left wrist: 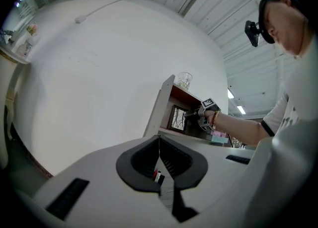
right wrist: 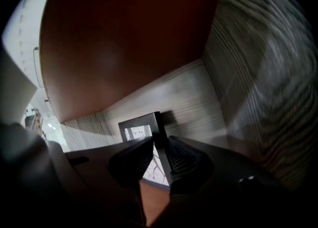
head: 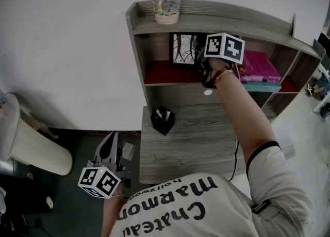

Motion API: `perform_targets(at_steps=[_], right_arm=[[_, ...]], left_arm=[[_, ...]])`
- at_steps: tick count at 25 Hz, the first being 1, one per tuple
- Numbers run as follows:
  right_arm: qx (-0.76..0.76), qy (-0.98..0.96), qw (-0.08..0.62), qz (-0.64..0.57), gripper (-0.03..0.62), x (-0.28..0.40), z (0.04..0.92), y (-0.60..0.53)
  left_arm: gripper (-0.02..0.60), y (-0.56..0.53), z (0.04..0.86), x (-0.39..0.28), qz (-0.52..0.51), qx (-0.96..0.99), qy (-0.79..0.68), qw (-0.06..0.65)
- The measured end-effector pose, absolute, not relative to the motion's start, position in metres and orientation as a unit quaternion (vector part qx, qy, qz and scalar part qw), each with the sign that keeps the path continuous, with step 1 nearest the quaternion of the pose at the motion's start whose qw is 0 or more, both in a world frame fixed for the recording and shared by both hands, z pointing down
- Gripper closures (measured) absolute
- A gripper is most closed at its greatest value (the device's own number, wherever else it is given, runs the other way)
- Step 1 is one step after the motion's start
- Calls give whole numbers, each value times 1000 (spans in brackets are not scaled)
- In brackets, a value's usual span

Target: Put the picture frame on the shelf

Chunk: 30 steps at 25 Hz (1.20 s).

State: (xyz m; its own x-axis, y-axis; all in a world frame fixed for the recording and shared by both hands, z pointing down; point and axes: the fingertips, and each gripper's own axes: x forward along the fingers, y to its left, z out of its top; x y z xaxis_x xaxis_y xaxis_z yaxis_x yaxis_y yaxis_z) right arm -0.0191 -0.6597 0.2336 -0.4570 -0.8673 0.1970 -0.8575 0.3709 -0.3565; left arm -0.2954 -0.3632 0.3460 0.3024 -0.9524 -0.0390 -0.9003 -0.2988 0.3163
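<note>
Right tool [right wrist: 160, 148] is clamped on the edge of the picture frame [head: 183, 49] - it's standing upright on the red shelf [head: 159, 74]. Left tool [left wrist: 159, 142] is pinched closed, empty, left of the surface [head: 191, 138].

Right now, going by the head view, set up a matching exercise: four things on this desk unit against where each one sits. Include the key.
Things
1. clear cup
2. picture frame
3. pink book
4. black pen holder

Places
A. red shelf, left part
B. desk surface
C. red shelf, right part
D. top board

Pairs: 1-D, 2-A, 3-C, 4-B
</note>
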Motion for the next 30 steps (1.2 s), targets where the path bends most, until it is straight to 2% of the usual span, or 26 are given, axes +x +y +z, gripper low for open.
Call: perform_targets(at_steps=[30], right_arm=[[-529, 823, 24, -206, 488, -20, 238, -670]], left_arm=[[565, -370, 348, -296, -110, 799, -580, 115]])
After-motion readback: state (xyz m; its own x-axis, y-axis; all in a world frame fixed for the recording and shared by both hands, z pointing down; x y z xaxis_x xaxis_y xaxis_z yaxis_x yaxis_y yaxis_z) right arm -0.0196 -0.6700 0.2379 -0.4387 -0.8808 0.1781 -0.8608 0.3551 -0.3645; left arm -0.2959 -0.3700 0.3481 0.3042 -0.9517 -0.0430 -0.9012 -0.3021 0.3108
